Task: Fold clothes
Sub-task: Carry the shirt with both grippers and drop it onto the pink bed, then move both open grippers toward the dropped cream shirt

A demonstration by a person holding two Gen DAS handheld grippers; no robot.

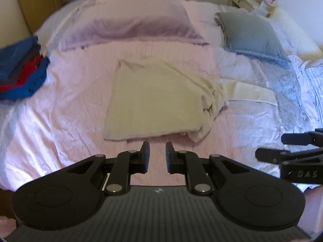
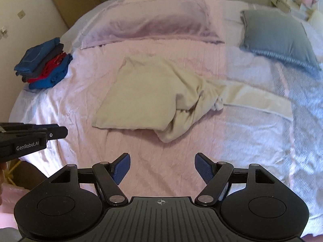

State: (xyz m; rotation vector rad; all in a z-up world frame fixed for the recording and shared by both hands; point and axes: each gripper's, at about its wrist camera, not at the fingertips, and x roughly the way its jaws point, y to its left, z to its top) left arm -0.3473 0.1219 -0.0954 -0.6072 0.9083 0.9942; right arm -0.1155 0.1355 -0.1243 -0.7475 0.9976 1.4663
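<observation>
A cream long-sleeved garment (image 1: 153,100) (image 2: 141,96) lies on the pink bed cover (image 1: 70,121) (image 2: 161,151). Its left part is flat, its right side is bunched, and one sleeve (image 1: 252,92) (image 2: 258,98) stretches out to the right. My left gripper (image 1: 157,155) hovers just in front of the garment's near edge, open by a narrow gap with nothing in it. My right gripper (image 2: 162,165) is wide open and empty, short of the bunched near corner. Each gripper also shows in the other's view: the right gripper (image 1: 269,146) and the left gripper (image 2: 64,132).
A stack of folded blue, dark and red clothes (image 1: 22,70) (image 2: 46,68) sits at the bed's left edge. A lilac pillow (image 1: 129,24) (image 2: 147,24) and a grey pillow (image 1: 252,34) (image 2: 276,34) lie at the far side. Wardrobe doors and a shelf stand behind the bed.
</observation>
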